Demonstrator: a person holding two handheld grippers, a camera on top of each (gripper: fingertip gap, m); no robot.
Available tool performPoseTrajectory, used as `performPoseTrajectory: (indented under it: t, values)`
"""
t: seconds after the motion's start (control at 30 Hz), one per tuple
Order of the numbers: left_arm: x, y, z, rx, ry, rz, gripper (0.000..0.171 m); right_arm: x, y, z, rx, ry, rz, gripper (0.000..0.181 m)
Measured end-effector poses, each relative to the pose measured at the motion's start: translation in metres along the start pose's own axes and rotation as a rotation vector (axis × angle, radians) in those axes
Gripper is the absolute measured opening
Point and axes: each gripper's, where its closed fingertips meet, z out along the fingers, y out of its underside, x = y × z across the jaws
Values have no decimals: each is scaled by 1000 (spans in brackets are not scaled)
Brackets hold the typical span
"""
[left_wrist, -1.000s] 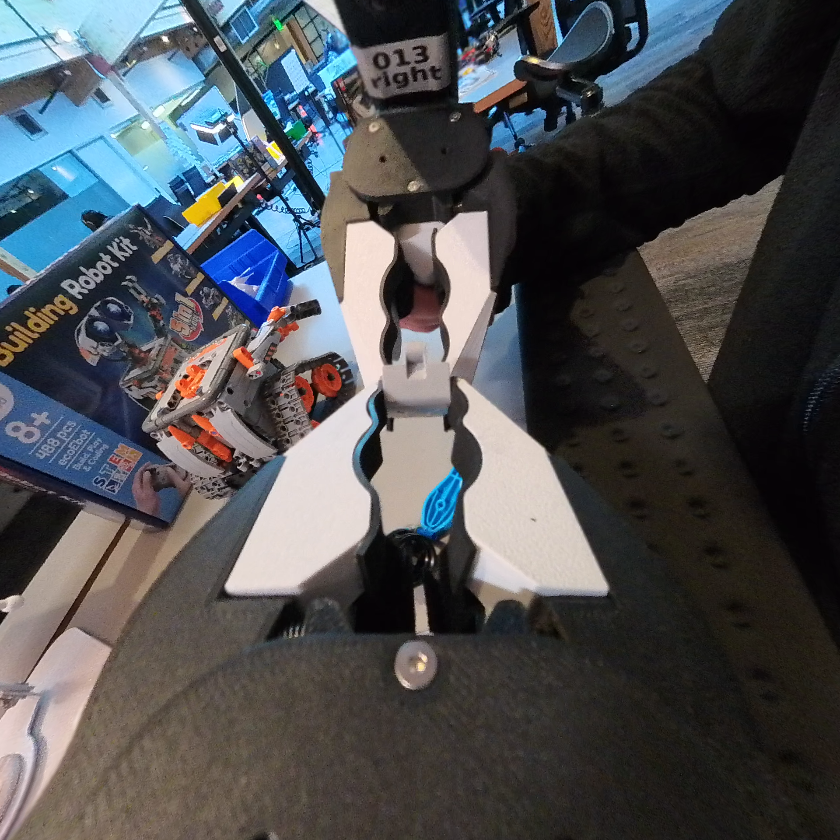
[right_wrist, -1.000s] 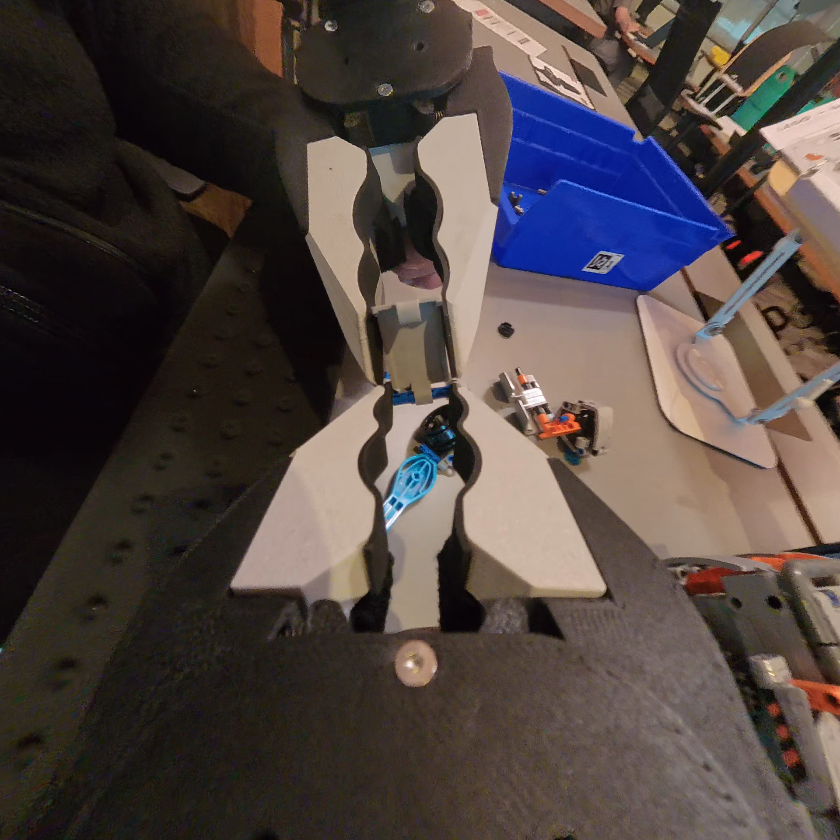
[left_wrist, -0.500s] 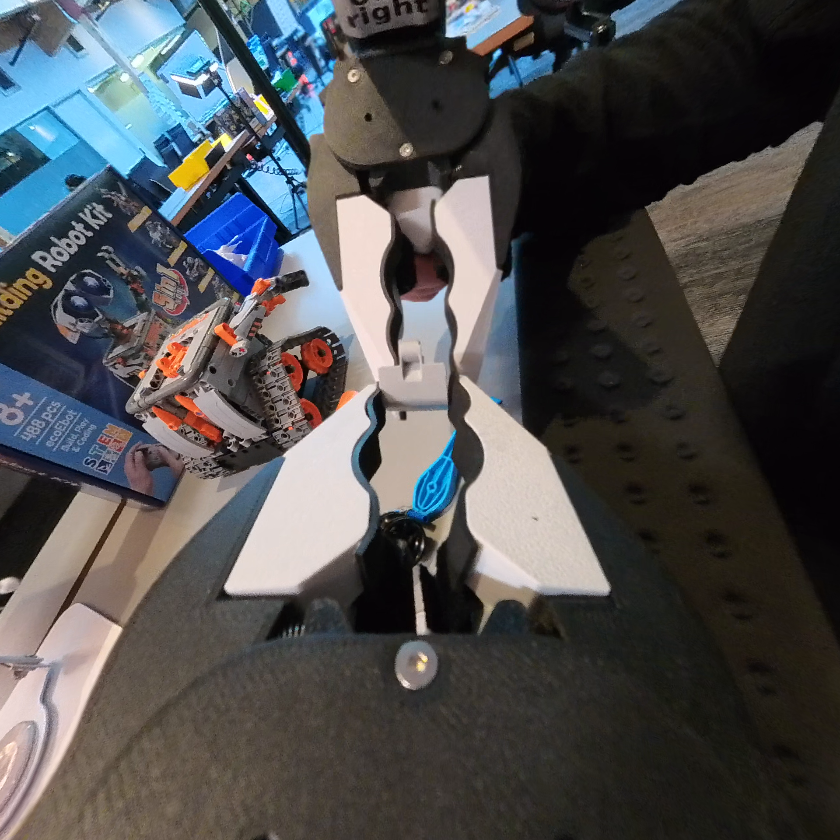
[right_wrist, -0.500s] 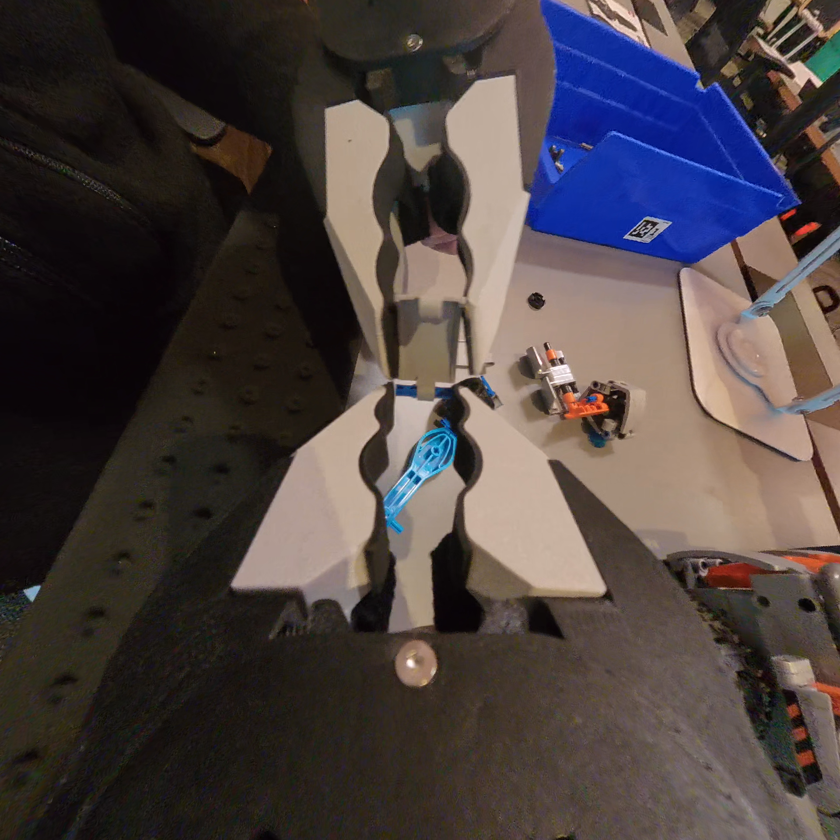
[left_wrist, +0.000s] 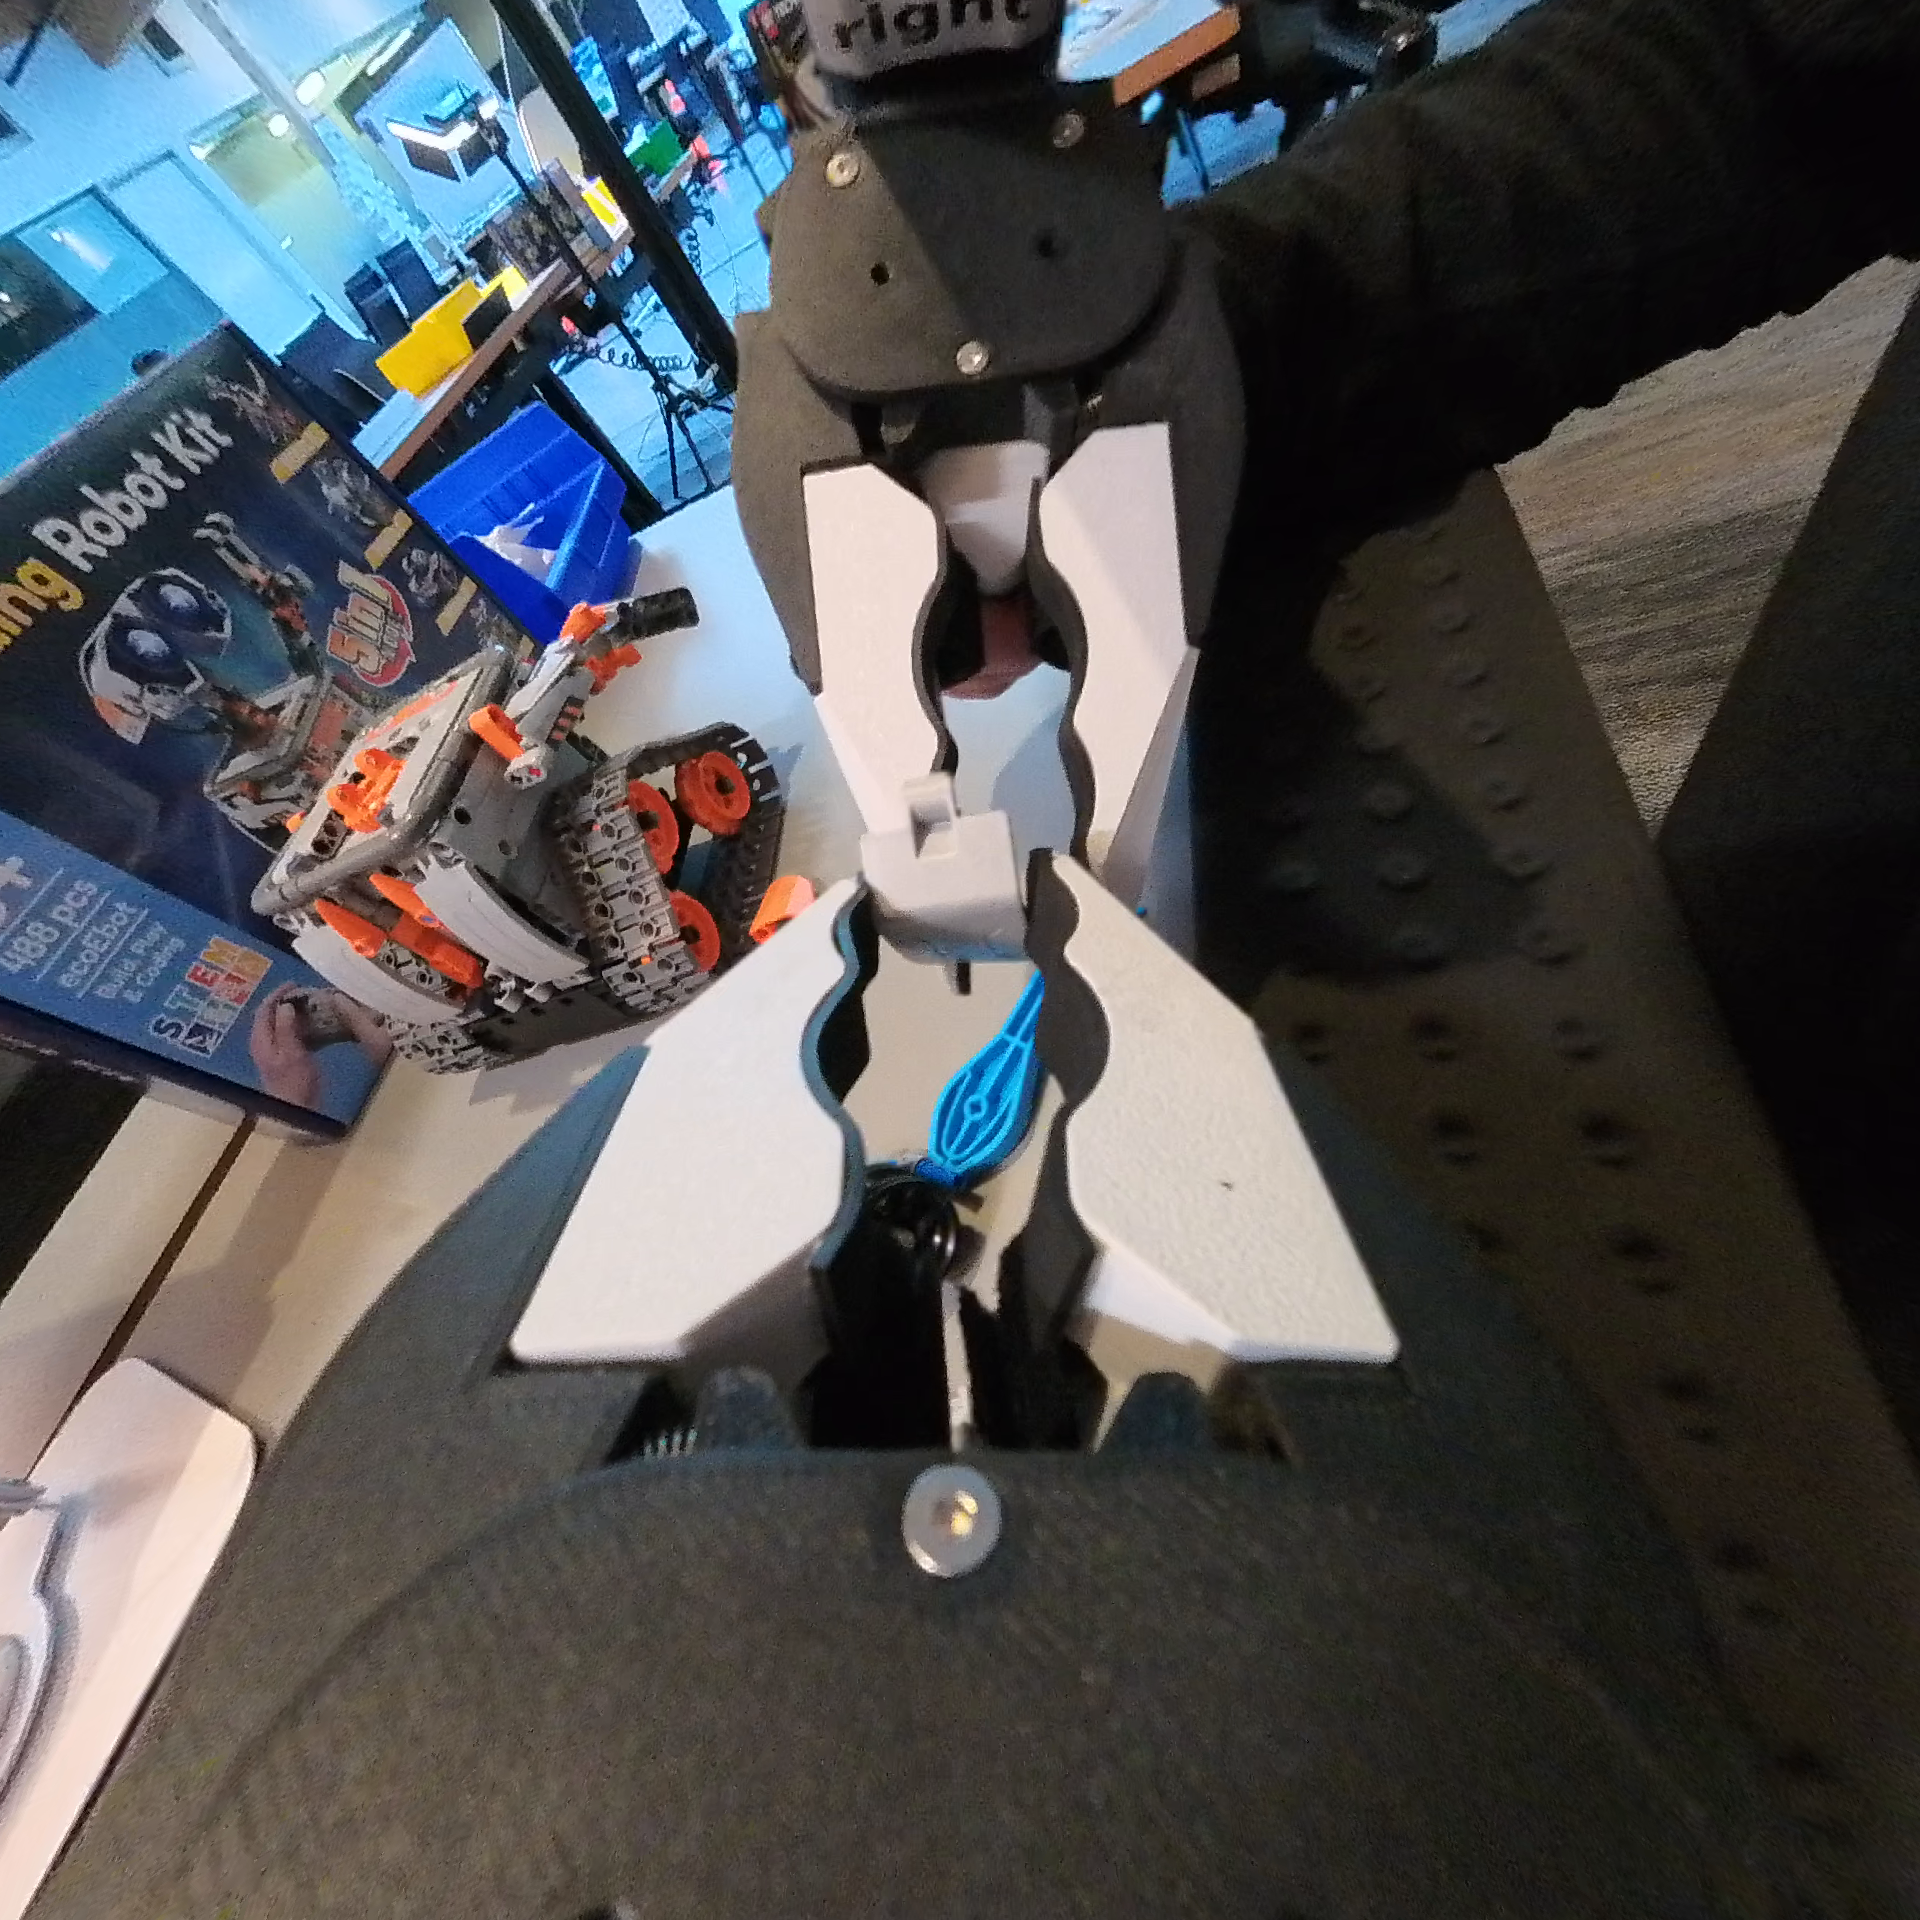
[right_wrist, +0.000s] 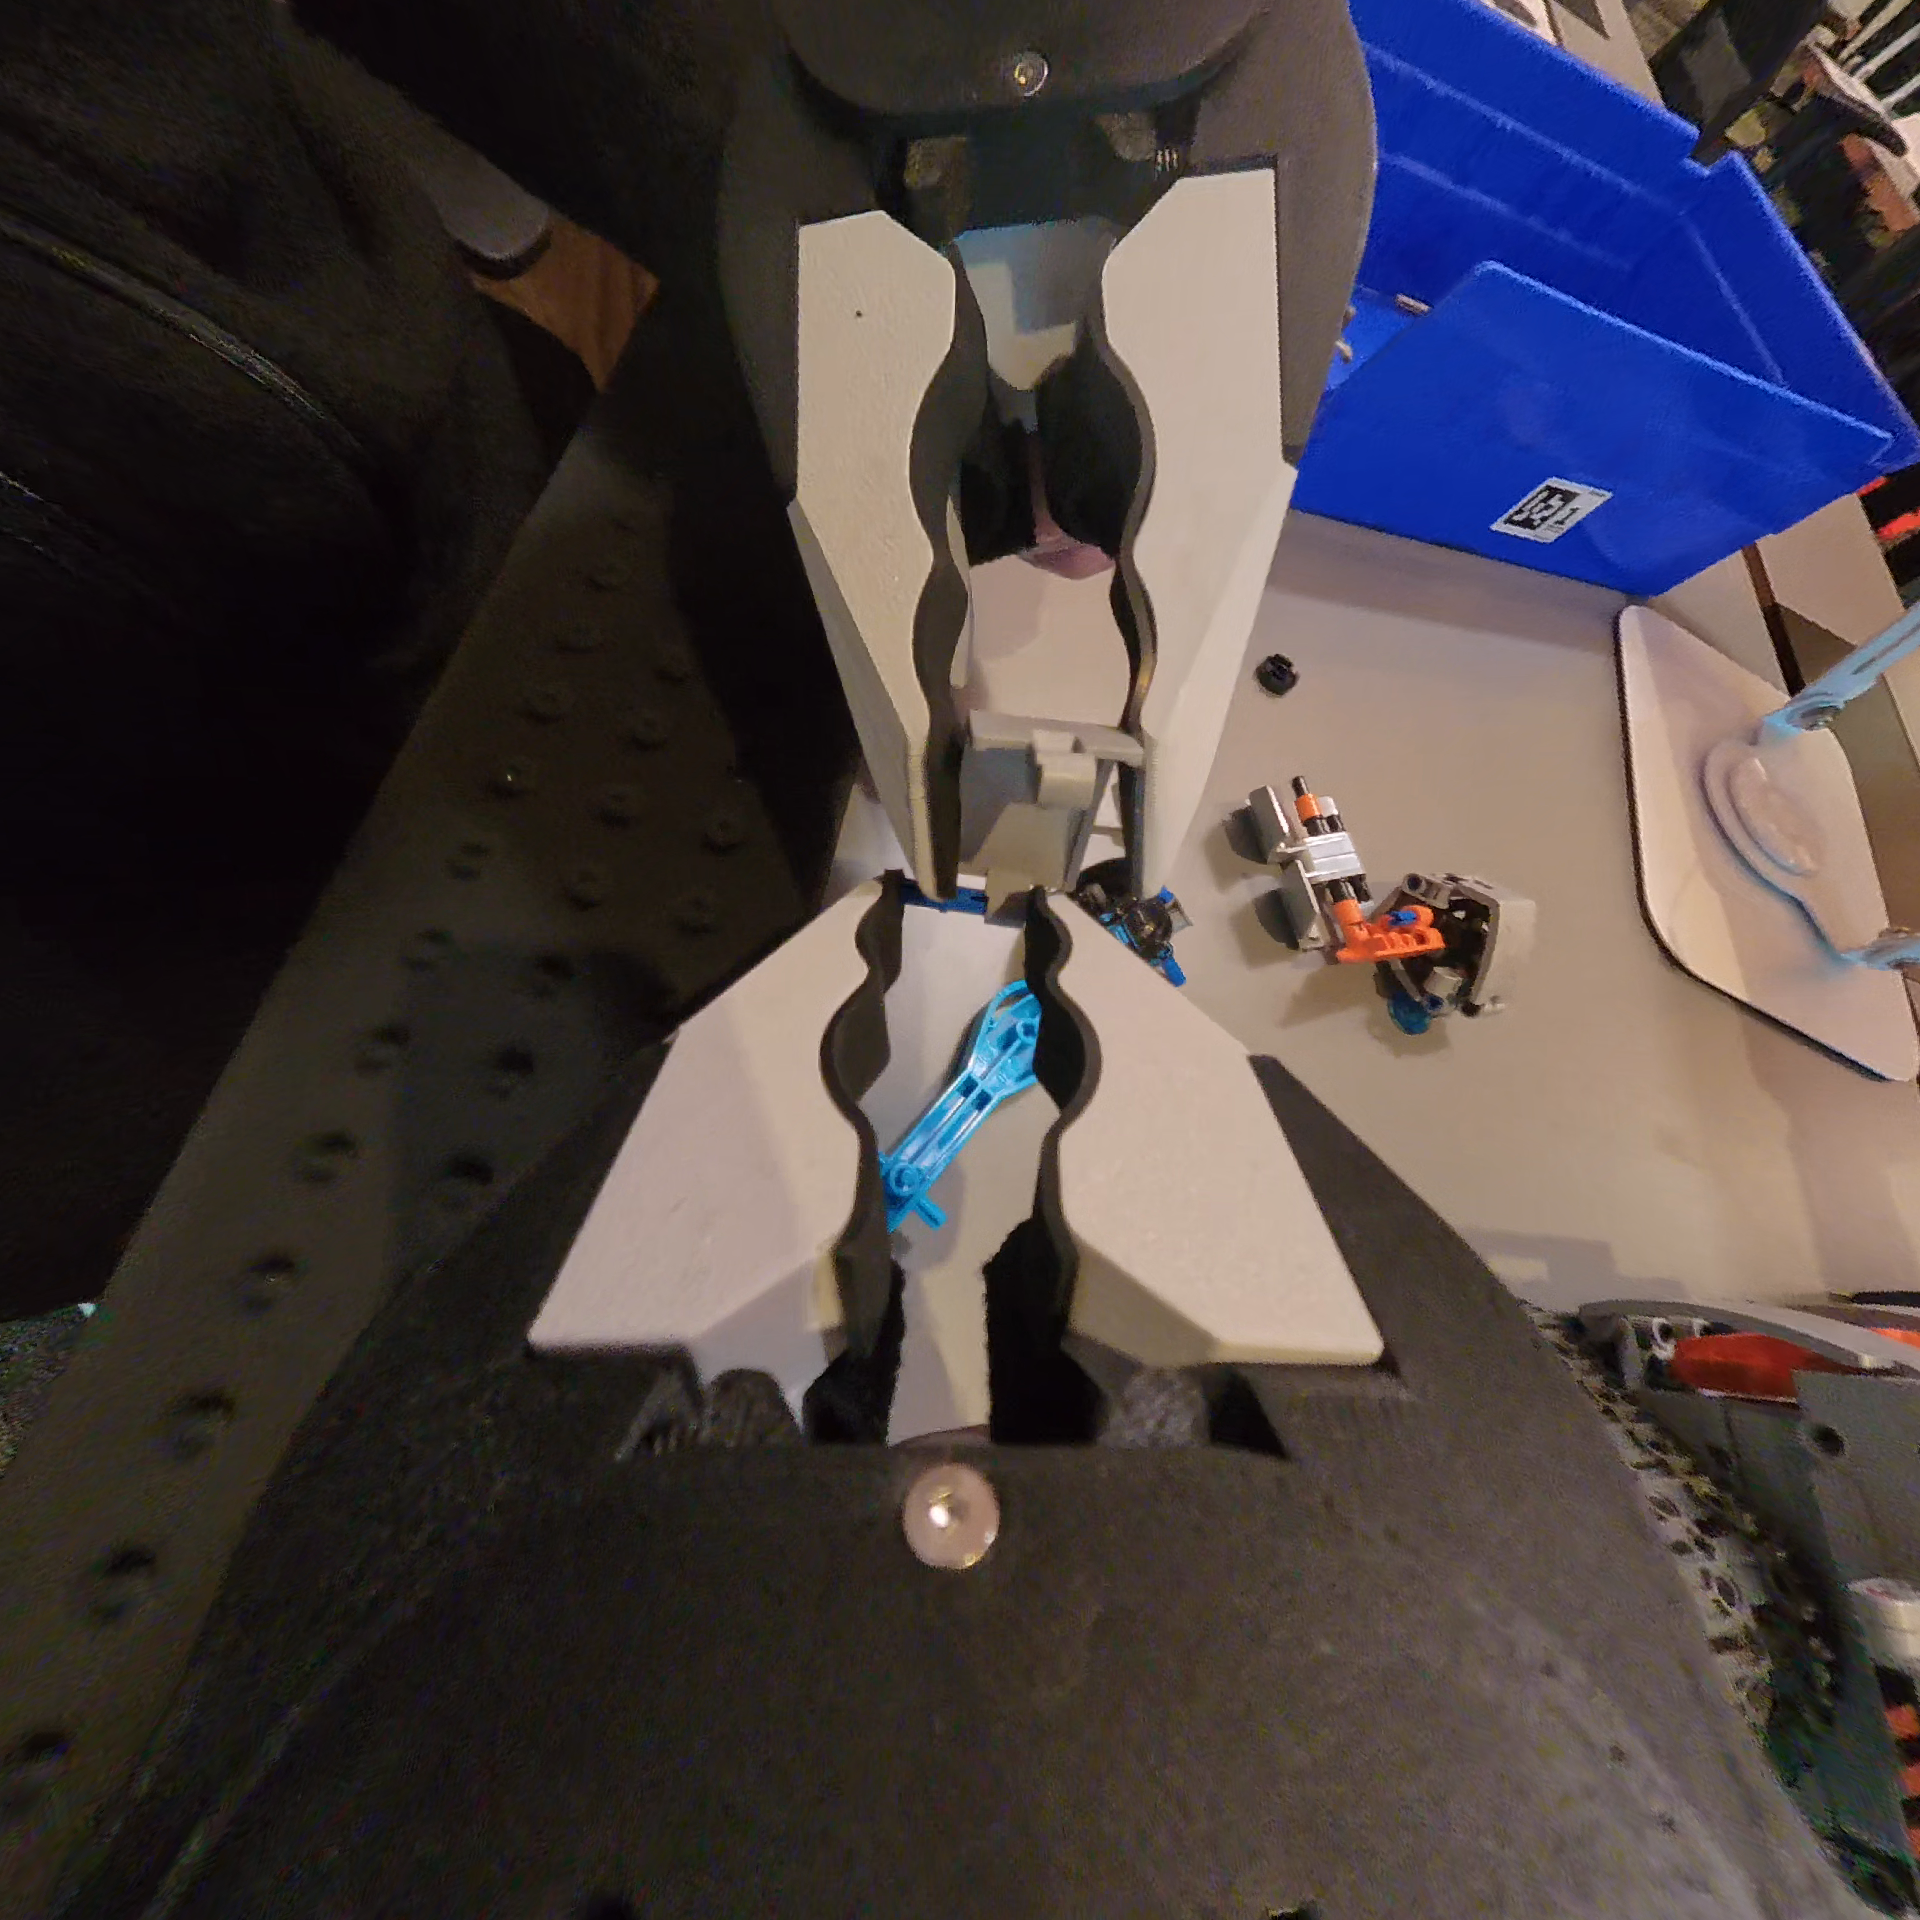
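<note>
My two grippers face each other, tip to tip, above the white table. My left gripper (left_wrist: 951, 883) is shut on a small grey building piece (left_wrist: 940, 873). The right wrist view shows this piece (right_wrist: 1018, 821) clamped between the left gripper's fingers (right_wrist: 925, 810). My right gripper (right_wrist: 966, 894) is closed on the piece's near end, where a thin blue bar (right_wrist: 940, 894) crosses between its tips. A blue paddle-shaped part (right_wrist: 966, 1091) lies on the table under the grippers and also shows in the left wrist view (left_wrist: 987, 1091).
A tracked grey-and-orange robot model (left_wrist: 520, 862) stands by its kit box (left_wrist: 156, 675). A blue bin (right_wrist: 1610, 416) is at the back, with a small grey-orange assembly (right_wrist: 1351, 904) and a white stand base (right_wrist: 1766, 831) nearby. A black dotted board (left_wrist: 1507, 1039) runs along the table edge.
Both grippers have stayed joined on the grey piece and swung together, so the views look down on the table more. The piece now sits skewed between the right gripper's fingers.
</note>
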Motion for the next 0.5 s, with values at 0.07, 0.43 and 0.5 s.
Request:
performPoseTrajectory:
  t: [0.07,0.43,0.5]
  values:
    - [-10,-2,-4,15,-53,2,26,13,-4,-6,43,45,48,22]
    - [-49,-17,-17,12,-372,277,25,45,-17,-21,280,12,474,21]
    - [-44,-26,-18,37,-381,363,25,44,-25,-28,380,-76,550,17]
